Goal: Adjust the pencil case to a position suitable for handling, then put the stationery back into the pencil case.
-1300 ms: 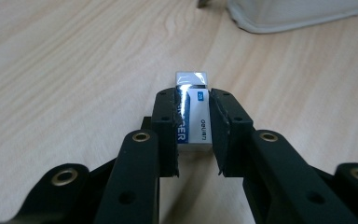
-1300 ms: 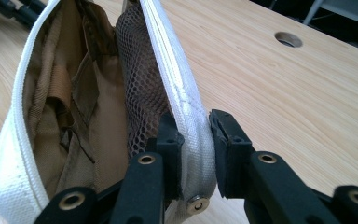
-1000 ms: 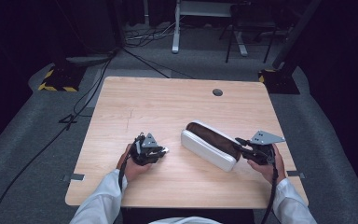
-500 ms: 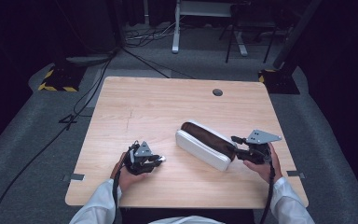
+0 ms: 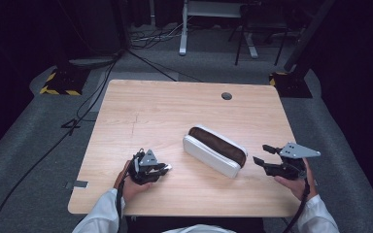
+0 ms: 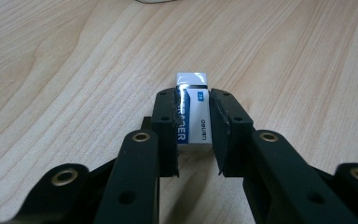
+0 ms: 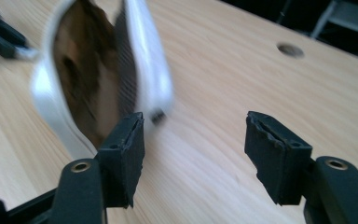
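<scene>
We see a person at a light wooden table, with 1 hand-held gripper in each hand.

The left hand-held gripper sits low over the near left part of the table. In the left gripper view its 2 black jaws are closed on a white eraser with a blue and black printed sleeve; the pads press on its 2 long sides, and its far end pokes out past the jaw tips. In the high view the left hand wraps around this hand-held gripper, whose tips point to the right, toward the pencil case, with a gap of bare wood between them.

A white pencil case lies near the middle of the table, slanting from upper left to lower right. It is open along its top, and we can see a brown lining inside. In the right gripper view it is blurred and sits just beyond the left jaw; we cannot tell whether that jaw touches it.

The right hand-held gripper is near the right edge of the table, just beside the lower right end of the pencil case. Its jaws stand wide apart with nothing between them, and bare wood shows in the gap. The right hand holds it from behind.

A round hole is in the far part of the table.
</scene>
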`<control>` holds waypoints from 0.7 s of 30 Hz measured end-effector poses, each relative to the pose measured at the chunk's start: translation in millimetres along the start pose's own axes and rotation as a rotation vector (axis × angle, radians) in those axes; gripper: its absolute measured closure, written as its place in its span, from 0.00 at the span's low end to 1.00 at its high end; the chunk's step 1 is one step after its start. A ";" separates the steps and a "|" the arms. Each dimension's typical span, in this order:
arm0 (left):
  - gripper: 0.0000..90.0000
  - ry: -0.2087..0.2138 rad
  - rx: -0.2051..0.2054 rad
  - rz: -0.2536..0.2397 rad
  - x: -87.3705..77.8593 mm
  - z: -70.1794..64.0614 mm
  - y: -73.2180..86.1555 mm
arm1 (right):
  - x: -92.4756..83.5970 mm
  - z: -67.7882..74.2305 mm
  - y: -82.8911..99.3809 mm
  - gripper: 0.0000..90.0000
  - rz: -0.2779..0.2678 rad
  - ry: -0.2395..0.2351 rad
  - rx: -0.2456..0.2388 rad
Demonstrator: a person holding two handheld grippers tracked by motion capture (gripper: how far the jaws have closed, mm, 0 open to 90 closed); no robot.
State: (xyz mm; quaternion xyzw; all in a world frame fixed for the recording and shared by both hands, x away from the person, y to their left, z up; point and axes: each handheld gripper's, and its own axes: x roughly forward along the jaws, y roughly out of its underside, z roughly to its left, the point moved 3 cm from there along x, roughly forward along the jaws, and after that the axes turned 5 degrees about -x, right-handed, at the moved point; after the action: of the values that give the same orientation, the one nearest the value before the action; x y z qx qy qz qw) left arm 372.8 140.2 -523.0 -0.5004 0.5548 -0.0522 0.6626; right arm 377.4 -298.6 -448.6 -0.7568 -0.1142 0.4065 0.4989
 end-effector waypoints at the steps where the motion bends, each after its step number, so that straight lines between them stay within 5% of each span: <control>1: 0.81 0.000 0.003 0.000 -0.1 -0.1 0.1 | -0.8 -2.9 6.7 0.42 0.019 0.012 0.012; 6: 0.81 -0.004 0.004 0.001 -0.9 -1.2 0.8 | 5.1 -17.5 44.7 0.39 0.136 0.080 0.036; 11: 0.81 0.004 -0.001 -0.001 -1.7 -1.4 1.4 | 10.7 -23.0 69.1 0.39 0.191 0.073 0.089; 21: 0.81 0.007 0.007 -0.081 -20.1 3.0 -7.8 | 17.0 -23.4 81.3 0.38 0.201 0.048 0.122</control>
State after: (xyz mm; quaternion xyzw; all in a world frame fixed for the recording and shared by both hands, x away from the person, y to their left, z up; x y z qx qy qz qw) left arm 371.4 150.6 -504.0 -0.5197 0.5364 -0.0828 0.6598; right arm 386.4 -343.0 -522.0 -0.7421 -0.0009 0.4424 0.5037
